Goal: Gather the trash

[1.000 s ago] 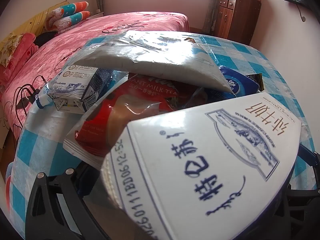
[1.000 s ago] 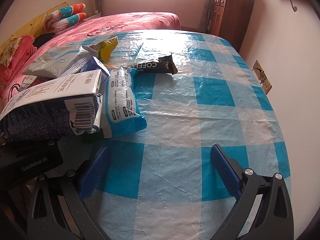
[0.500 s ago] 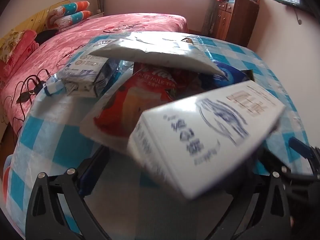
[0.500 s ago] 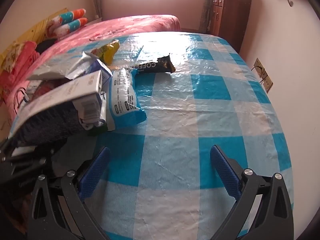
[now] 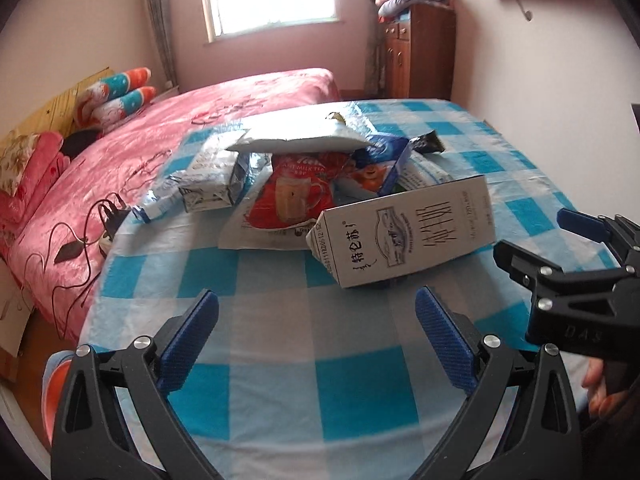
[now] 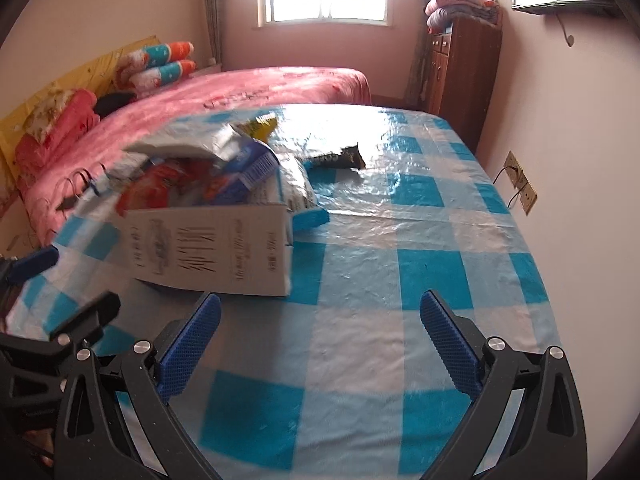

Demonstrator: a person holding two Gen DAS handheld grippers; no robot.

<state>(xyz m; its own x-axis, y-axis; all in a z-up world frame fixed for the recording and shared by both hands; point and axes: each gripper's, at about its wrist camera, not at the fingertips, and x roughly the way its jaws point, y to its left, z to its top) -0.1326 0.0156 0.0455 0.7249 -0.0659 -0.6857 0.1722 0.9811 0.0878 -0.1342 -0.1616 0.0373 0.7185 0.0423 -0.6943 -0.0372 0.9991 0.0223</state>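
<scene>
With both tools empty, I judge I am between pickups: my left gripper (image 5: 316, 316) has its jaws spread wide and grasps nothing, and my right gripper (image 6: 320, 320) is likewise released. At 12 o'clock from the left one, the white milk carton (image 5: 404, 236) lies on the checked tablecloth (image 5: 280, 360), touching the wrapper pile (image 5: 296, 184). Beyond it, at 1 o'clock, sits a dark coffee sachet (image 6: 340, 158). Next I would need a bin, which I cannot see.

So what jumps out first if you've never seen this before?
A white milk carton lies on its side on the blue-checked tablecloth, against a heap of wrappers topped by a red milk tea packet. Both the left gripper and the right gripper are open and empty, with a pink bed behind.
</scene>
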